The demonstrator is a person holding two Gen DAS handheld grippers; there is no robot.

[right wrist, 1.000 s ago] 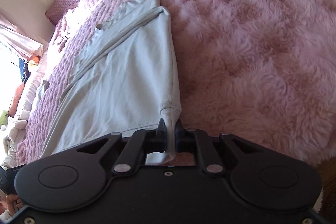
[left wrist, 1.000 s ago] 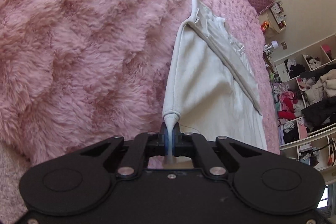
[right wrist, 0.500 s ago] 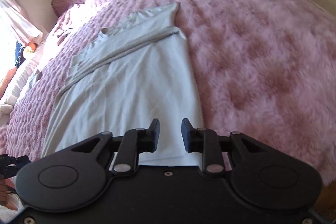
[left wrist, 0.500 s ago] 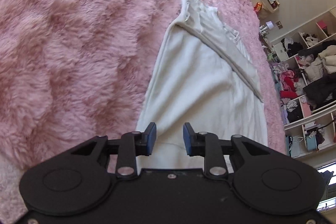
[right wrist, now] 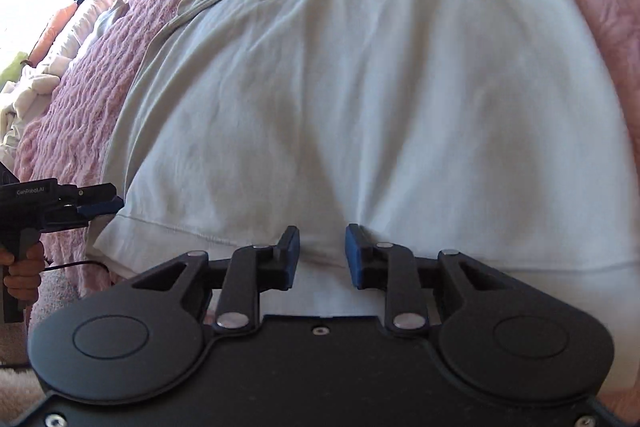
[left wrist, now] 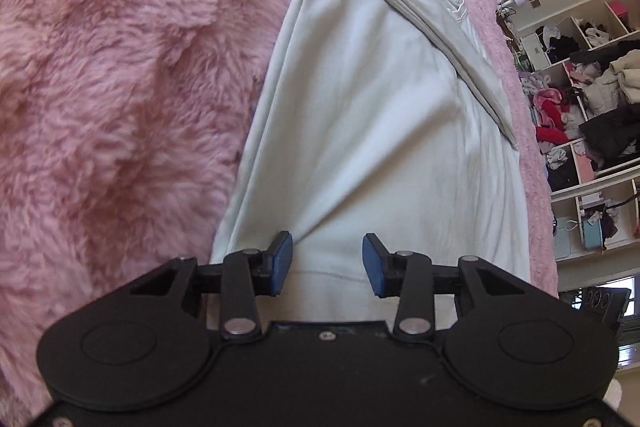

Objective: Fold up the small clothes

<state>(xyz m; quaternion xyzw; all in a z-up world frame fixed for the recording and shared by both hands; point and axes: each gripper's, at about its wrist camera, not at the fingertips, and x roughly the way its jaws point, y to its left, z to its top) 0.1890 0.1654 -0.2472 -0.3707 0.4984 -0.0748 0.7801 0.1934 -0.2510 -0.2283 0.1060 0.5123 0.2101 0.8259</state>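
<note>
A white garment (left wrist: 380, 131) lies flat on the fluffy pink blanket (left wrist: 120, 87), folded lengthwise with a narrow flap along its far side. My left gripper (left wrist: 327, 259) hovers over the near hem, its jaws opening, with only flat cloth below the gap. In the right wrist view the same garment (right wrist: 380, 87) fills the frame. My right gripper (right wrist: 322, 253) sits low over its hem, jaws closing, with cloth puckered at one blue pad (right wrist: 354, 251) but nothing pinched. The left gripper (right wrist: 96, 205) shows at the garment's left corner, held by a hand (right wrist: 20, 267).
Open shelves (left wrist: 592, 107) stuffed with clothes stand beyond the bed on the right. A knitted pink bedspread (right wrist: 80, 87) lies under the garment's far side. Bedding and soft things (right wrist: 24, 79) pile up by the bright window.
Both grippers let go of the garment corners that they pinched, and their jaws opened. The cloth dropped flat on the bed. Both grippers moved in lower over the near hem.
</note>
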